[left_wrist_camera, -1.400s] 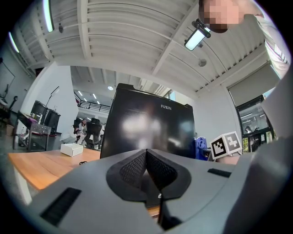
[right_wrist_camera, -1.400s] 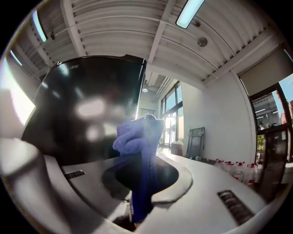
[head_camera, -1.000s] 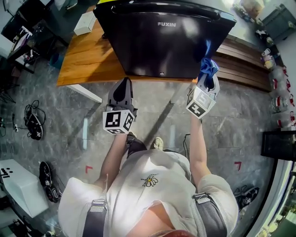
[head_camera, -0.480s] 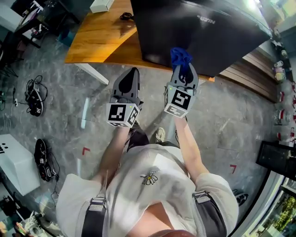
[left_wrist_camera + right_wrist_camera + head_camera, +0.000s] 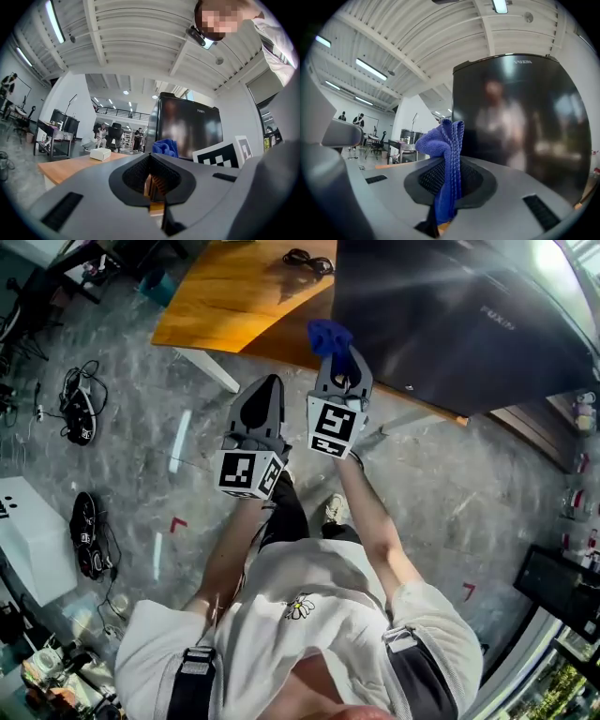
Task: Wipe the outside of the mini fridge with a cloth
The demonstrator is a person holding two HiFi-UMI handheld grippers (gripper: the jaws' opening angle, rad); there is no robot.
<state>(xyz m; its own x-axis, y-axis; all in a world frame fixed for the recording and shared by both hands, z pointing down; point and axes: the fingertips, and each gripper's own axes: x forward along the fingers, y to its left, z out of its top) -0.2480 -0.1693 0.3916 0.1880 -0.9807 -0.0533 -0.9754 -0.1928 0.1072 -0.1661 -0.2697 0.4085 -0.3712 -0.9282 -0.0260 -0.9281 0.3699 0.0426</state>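
Nearest, the left gripper is closed on nothing. Just beside it, the right gripper is clamped on the lower folds of a blue cloth, with a loose wad standing above. The cloth looks light, soft and limp, so it probably needs firm pressing. Beyond, the glossy black fridge stands on the bench and looks heavy, hard and slick.

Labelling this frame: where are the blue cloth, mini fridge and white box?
blue cloth (image 5: 449, 164): right gripper view, upright fold.
mini fridge (image 5: 518, 117): right gripper view, door front.
white box (image 5: 100, 153): left gripper view, front face.
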